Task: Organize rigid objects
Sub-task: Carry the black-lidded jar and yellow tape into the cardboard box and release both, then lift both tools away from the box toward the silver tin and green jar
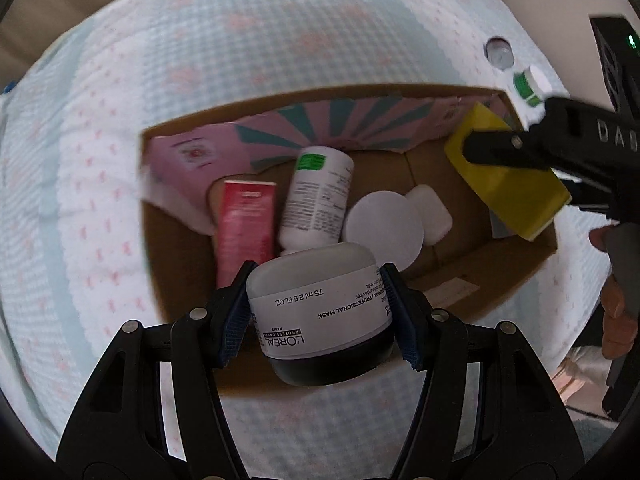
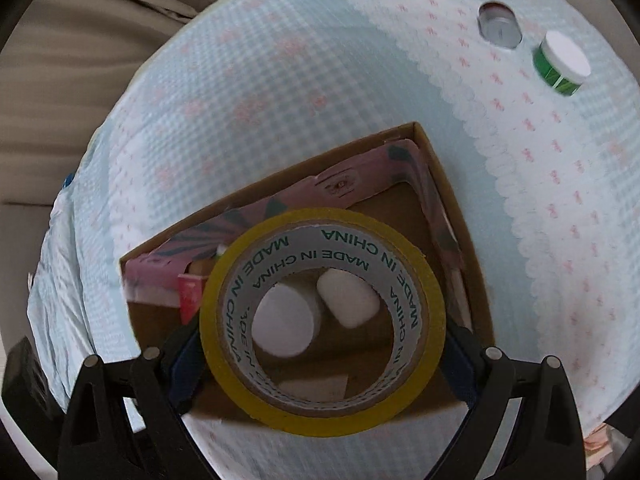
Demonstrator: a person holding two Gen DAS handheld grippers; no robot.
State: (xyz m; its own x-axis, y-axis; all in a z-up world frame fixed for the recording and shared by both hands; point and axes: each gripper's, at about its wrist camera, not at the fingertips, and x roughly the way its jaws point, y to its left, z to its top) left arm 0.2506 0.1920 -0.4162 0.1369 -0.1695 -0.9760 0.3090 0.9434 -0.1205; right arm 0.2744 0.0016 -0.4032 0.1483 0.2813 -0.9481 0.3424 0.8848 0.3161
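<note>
My left gripper (image 1: 320,312) is shut on a white L'Oréal mask jar (image 1: 320,312) with a dark lid, held above the near edge of an open cardboard box (image 1: 520,256). In the box lie a white bottle (image 1: 316,196), a red tube (image 1: 246,228), a white round lid (image 1: 384,228) and a white case (image 1: 430,214). My right gripper (image 2: 322,322) is shut on a yellow tape roll (image 2: 224,344), held over the box (image 2: 472,280); that roll also shows in the left wrist view (image 1: 504,184).
The box sits on a light blue checked cloth (image 2: 280,80) with pink marks. A green jar with a white lid (image 2: 562,64) and a small round tin (image 2: 500,28) stand on the cloth beyond the box. Pink printed flaps (image 1: 320,120) line the box's walls.
</note>
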